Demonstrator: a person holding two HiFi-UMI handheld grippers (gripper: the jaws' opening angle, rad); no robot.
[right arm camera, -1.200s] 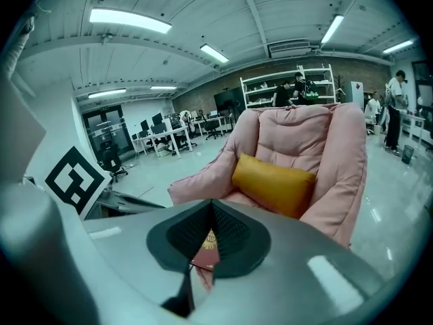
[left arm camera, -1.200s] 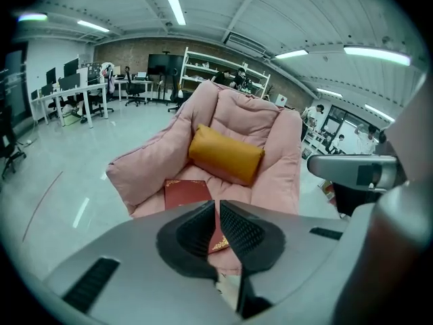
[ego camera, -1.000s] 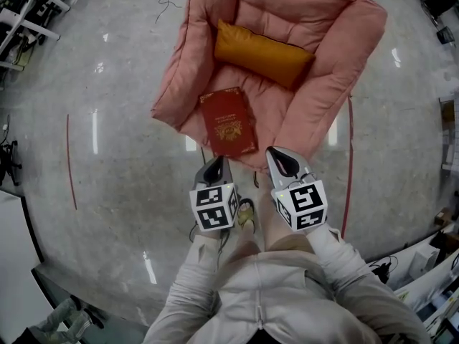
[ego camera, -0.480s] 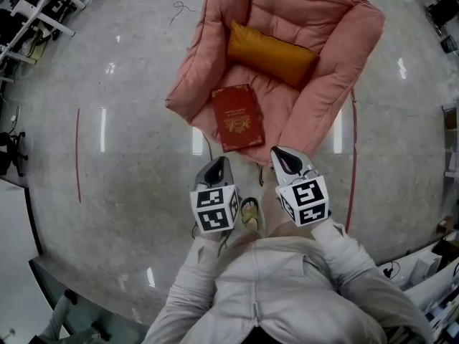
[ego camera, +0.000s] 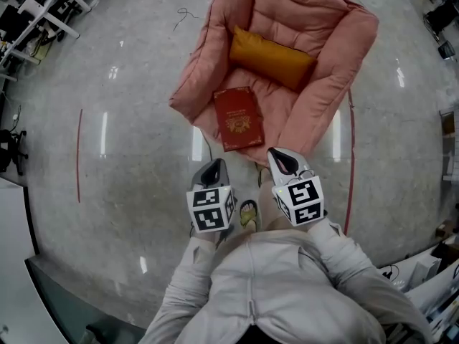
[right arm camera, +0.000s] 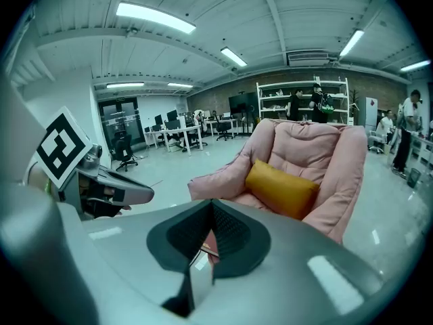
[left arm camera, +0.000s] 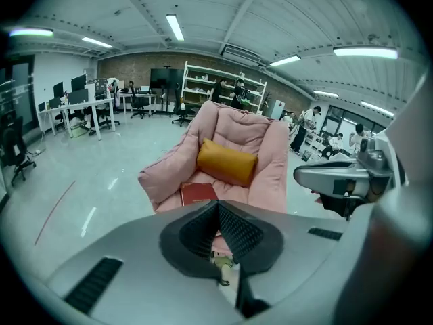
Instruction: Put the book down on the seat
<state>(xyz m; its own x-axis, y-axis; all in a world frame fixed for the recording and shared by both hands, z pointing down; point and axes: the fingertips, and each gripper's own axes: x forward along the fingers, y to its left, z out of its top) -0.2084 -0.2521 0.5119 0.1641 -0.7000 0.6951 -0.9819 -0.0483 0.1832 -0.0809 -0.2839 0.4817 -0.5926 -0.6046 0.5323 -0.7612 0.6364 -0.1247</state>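
Both pairs of jaws are pressed together with nothing between them. The left gripper (ego camera: 214, 169) and right gripper (ego camera: 282, 160) hang side by side close to the person's body. Ahead of the jaws and well apart from them, the red book (ego camera: 239, 118) lies flat at the front of the pink armchair (ego camera: 337, 70) seat, before the mustard cushion (ego camera: 271, 56). Over the last 1 second the chair has drawn slightly farther from the jaws while the book keeps its spot, so the placing looks finished.

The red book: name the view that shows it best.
Head view: the book lies whole, cover up, on the pink seat. Left gripper view shows only its far end; right gripper view only a red sliver.
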